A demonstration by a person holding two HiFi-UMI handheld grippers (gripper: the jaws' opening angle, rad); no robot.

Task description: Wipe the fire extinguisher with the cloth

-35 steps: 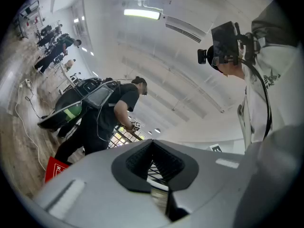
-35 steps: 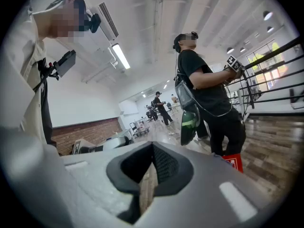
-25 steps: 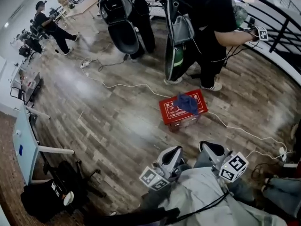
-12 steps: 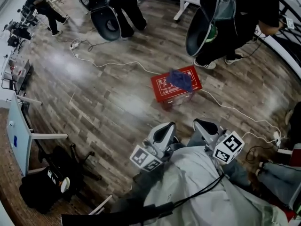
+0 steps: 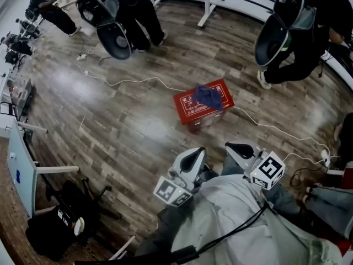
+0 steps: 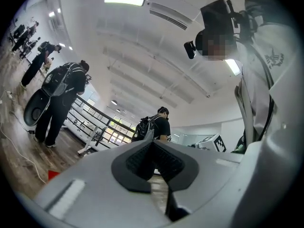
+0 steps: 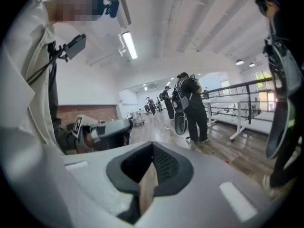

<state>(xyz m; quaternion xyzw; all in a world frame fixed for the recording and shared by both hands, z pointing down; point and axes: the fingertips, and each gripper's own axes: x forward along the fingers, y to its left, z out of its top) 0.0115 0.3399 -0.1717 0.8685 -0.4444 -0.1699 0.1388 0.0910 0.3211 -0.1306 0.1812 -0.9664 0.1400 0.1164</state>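
Observation:
A red extinguisher box [image 5: 190, 106] with white print lies on the wooden floor in the middle of the head view. A crumpled blue cloth [image 5: 208, 96] rests on its lid. Both grippers are held close to my body, well short of the box. My left gripper [image 5: 194, 153] points toward the box, jaws together with nothing between them. To its right, my right gripper [image 5: 236, 147] is shut and empty too. In the left gripper view the left gripper [image 6: 153, 144] shows closed pads, and a sliver of the red box [image 6: 51, 175] peeks out at the left. The right gripper [image 7: 153, 147] looks closed in its own view.
A white cable [image 5: 138, 81] snakes across the floor past the box to a power strip [image 5: 325, 159] at the right. People with round black bags stand at the back left [image 5: 113, 37] and back right [image 5: 273, 37]. A white table [image 5: 22, 164] and a black bag [image 5: 55, 231] are at the left.
The head view has swung, so the box with the cloth sits higher and further left in the picture. The standing people have spread apart at the back. Both grippers stay near my body.

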